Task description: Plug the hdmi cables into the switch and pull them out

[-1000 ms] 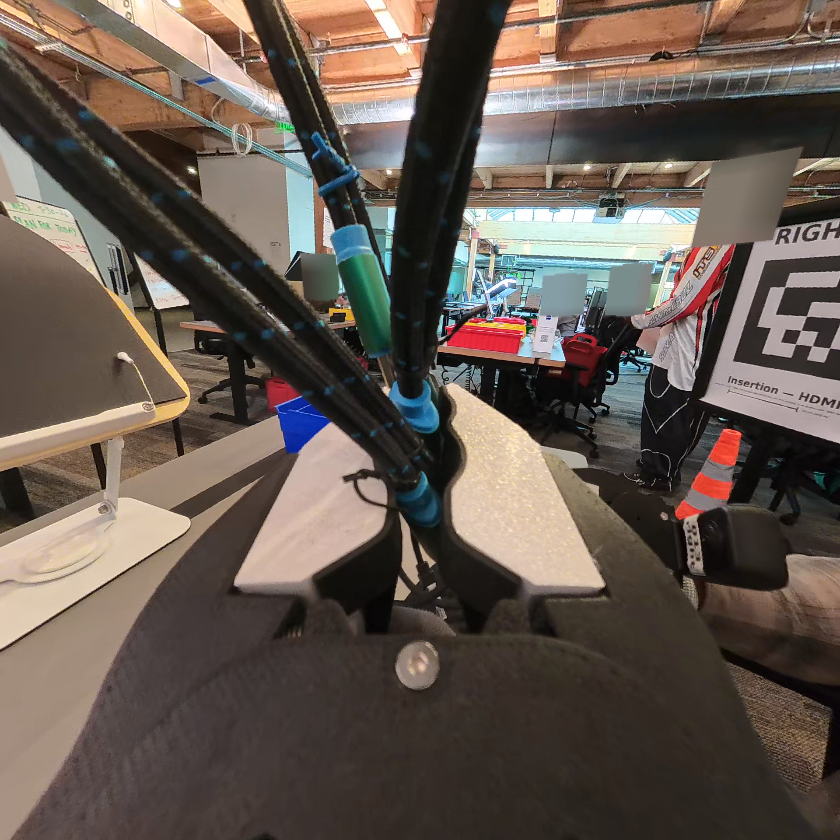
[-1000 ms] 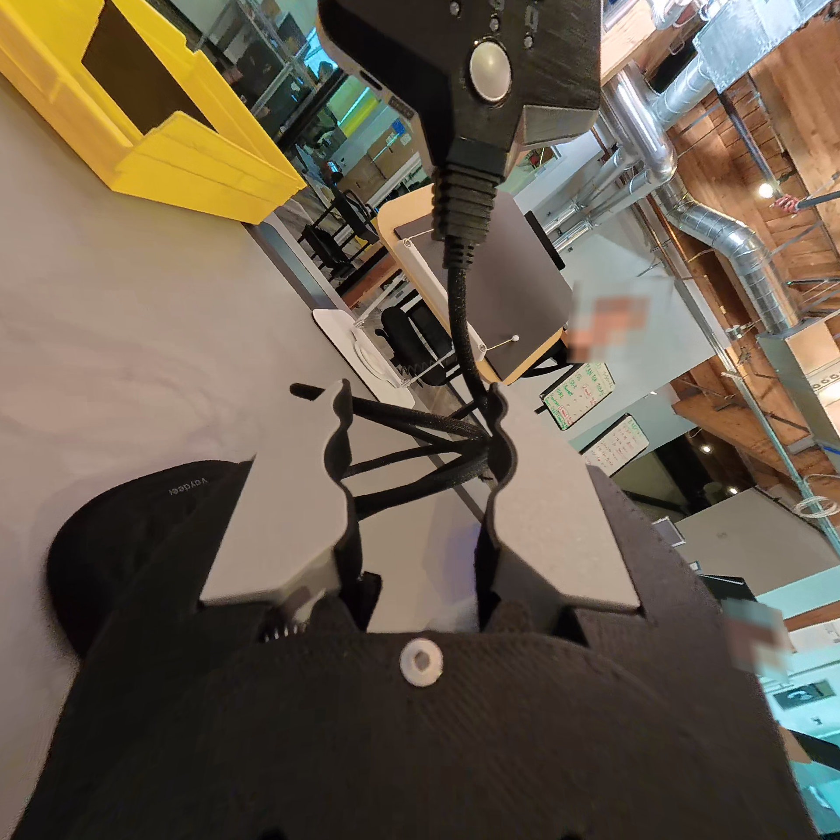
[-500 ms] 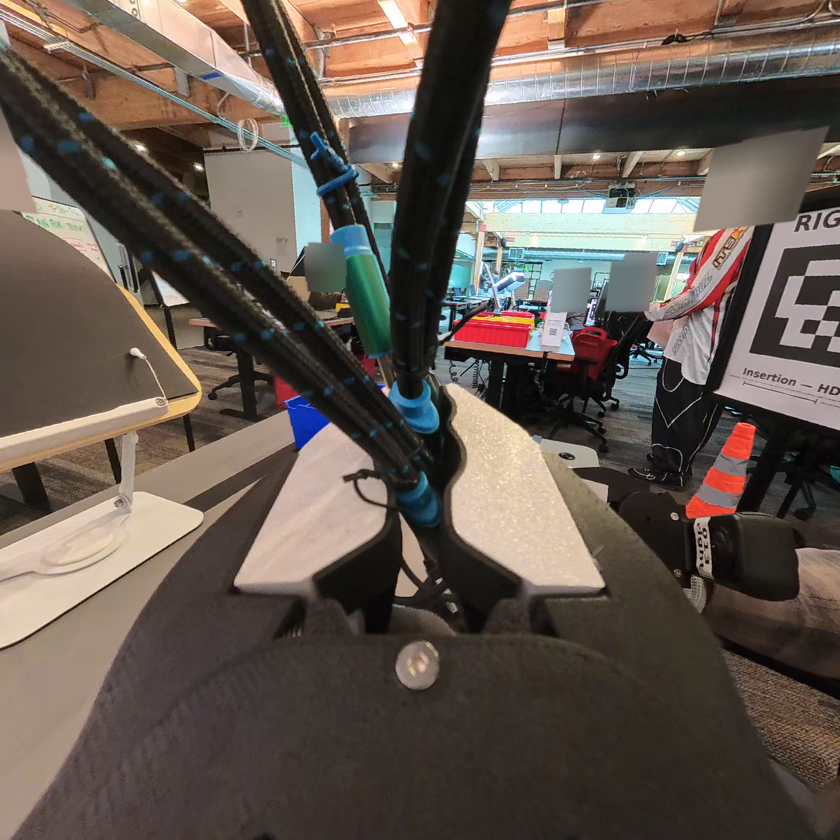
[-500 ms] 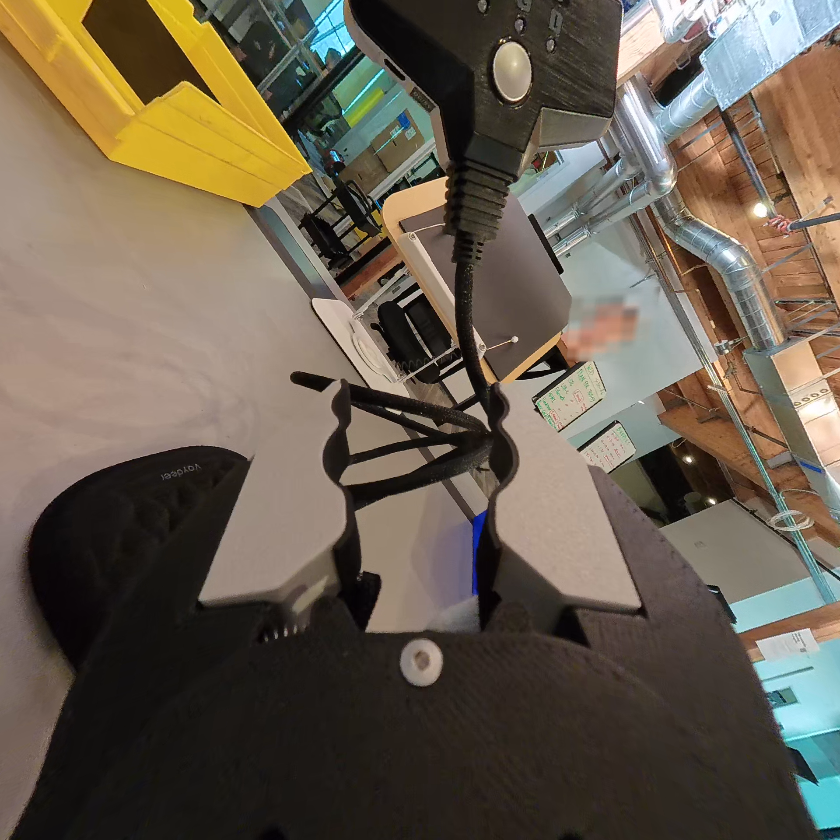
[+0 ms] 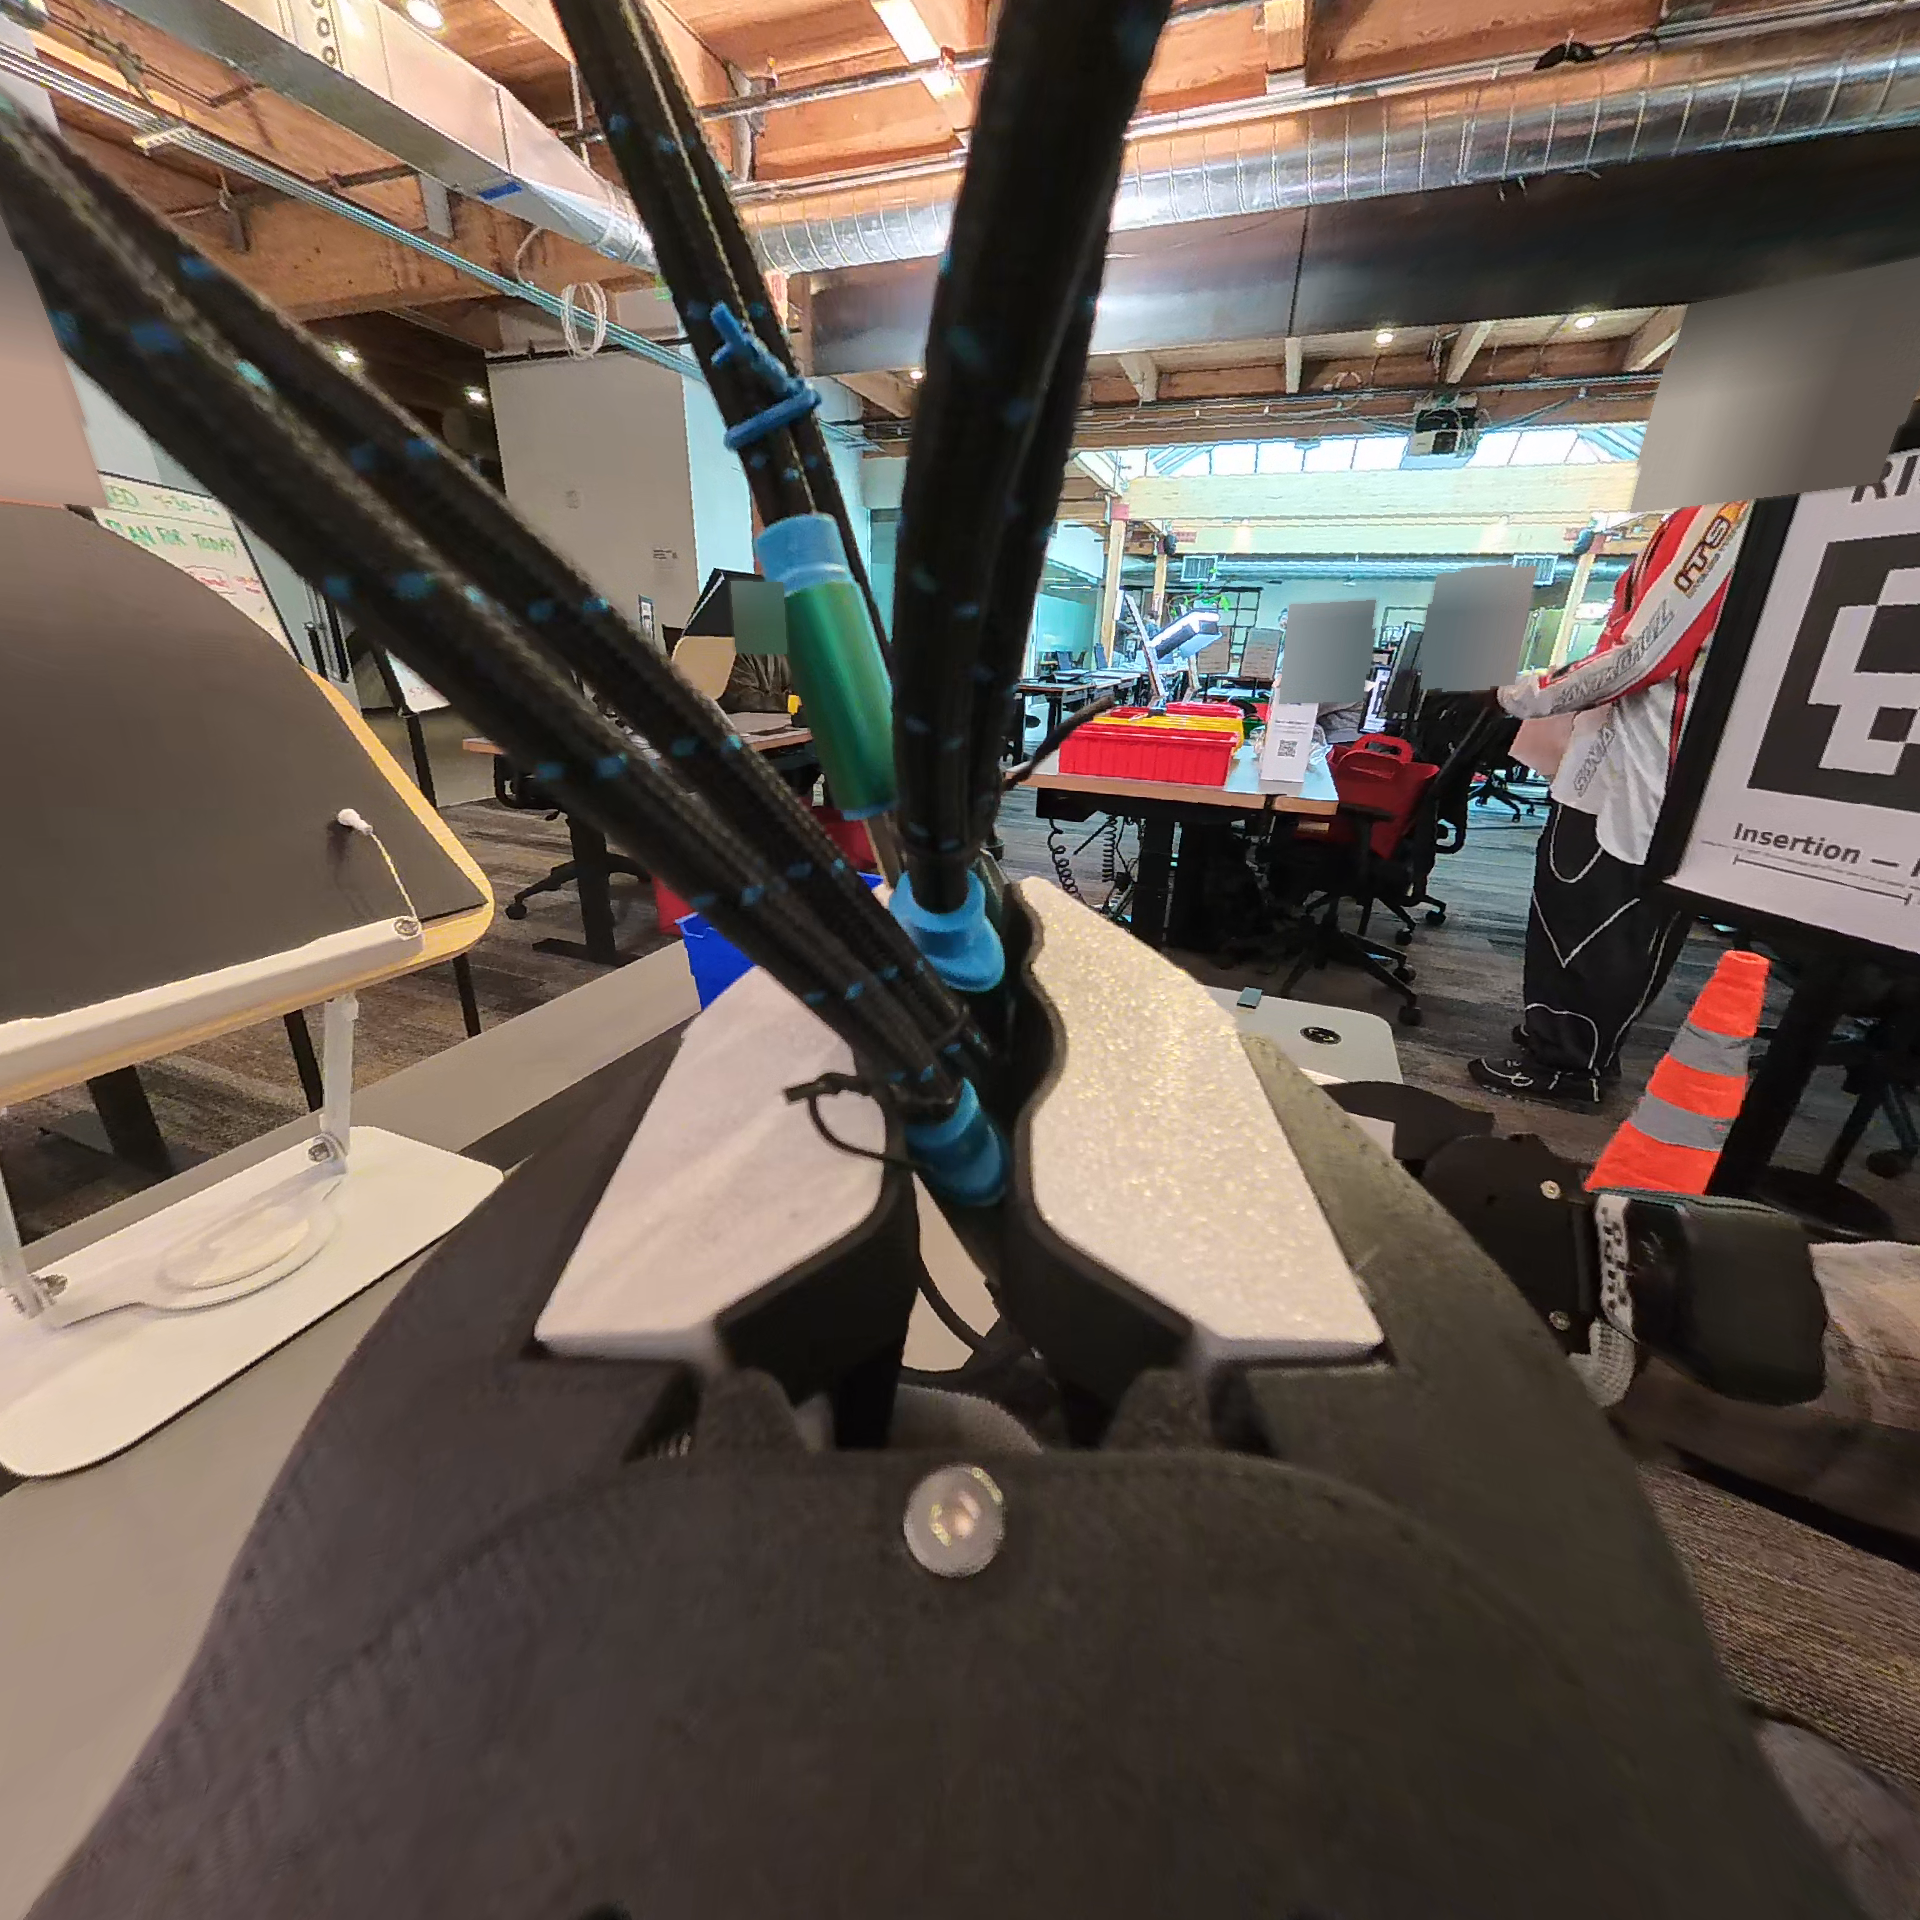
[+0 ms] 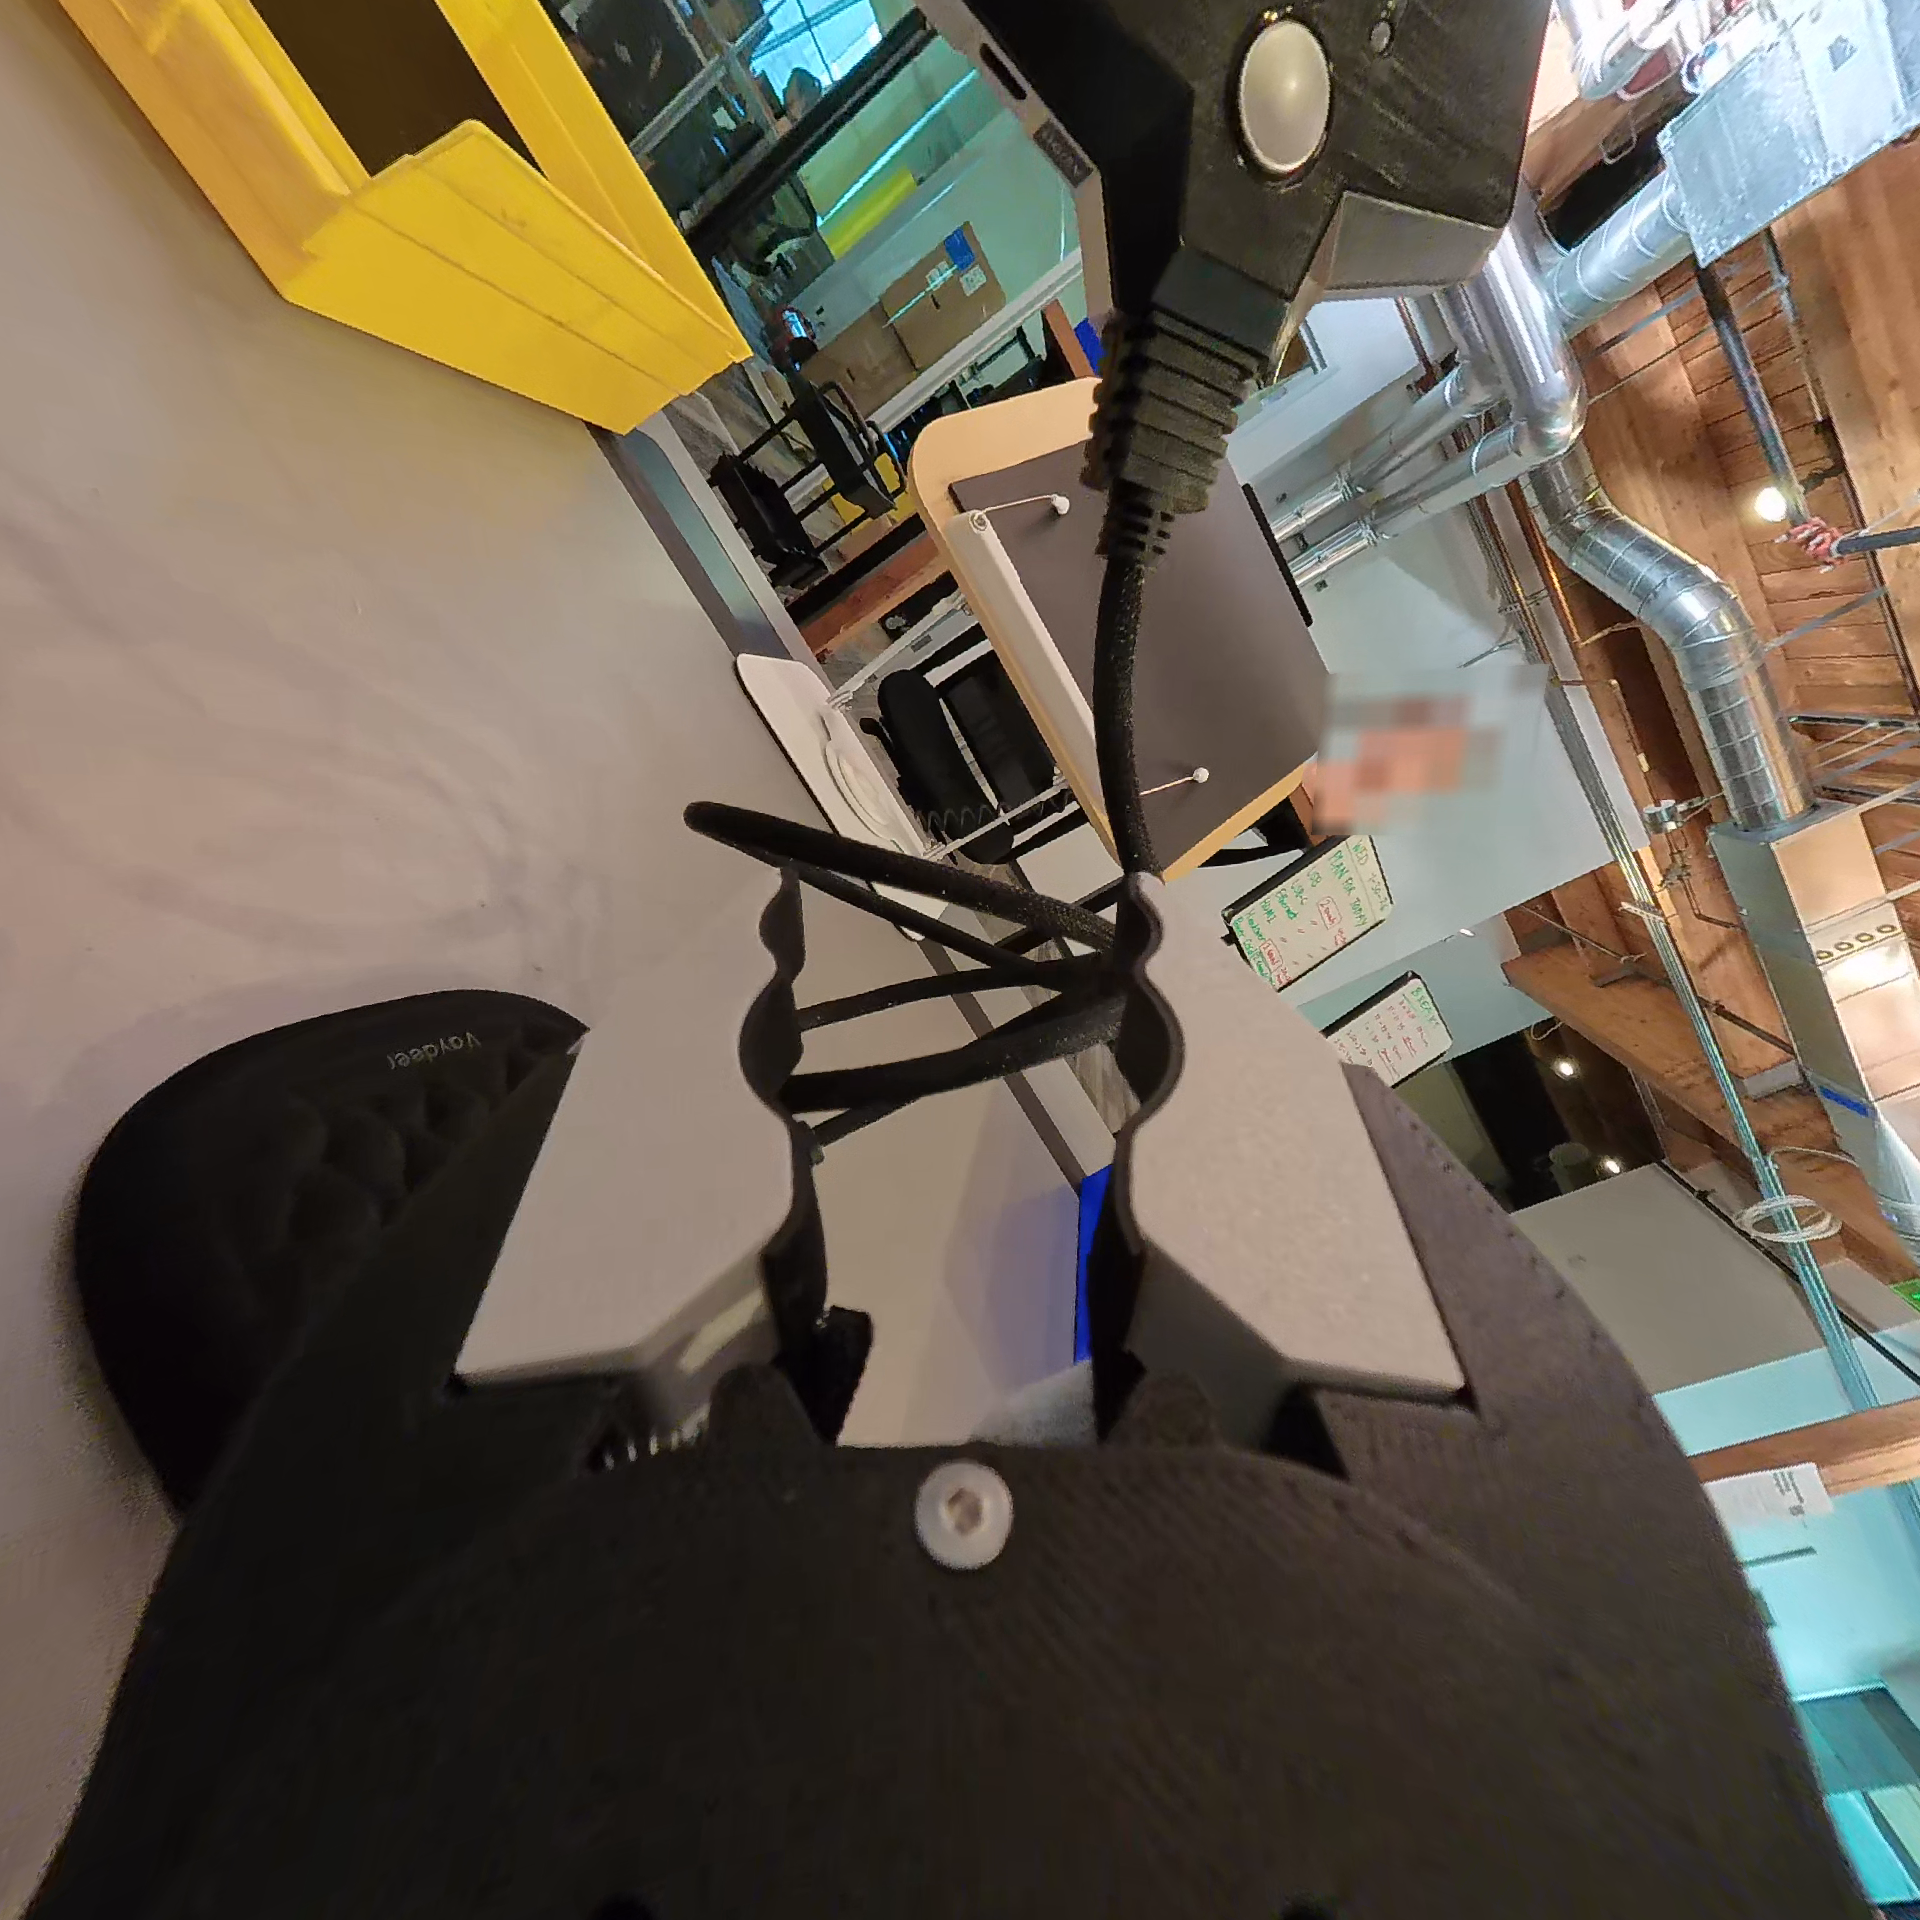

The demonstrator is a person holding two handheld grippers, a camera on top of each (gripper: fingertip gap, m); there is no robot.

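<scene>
Left gripper (image 5: 966, 1049) clamping cable bundle (image 5: 623, 717) — one switch (image 6: 1299, 114), one yellow bin (image 6: 436, 197)

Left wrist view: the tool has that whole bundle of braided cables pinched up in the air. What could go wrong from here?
1. The left tool is shut on several braided cables at once, so a pull could drag the wrong one.
2. The HDMI switch hangs off the table by its attached cable, so it may swing as a plug is inserted.
3. The right tool is open with cable loops crossing its gap, so it may snag.
</scene>
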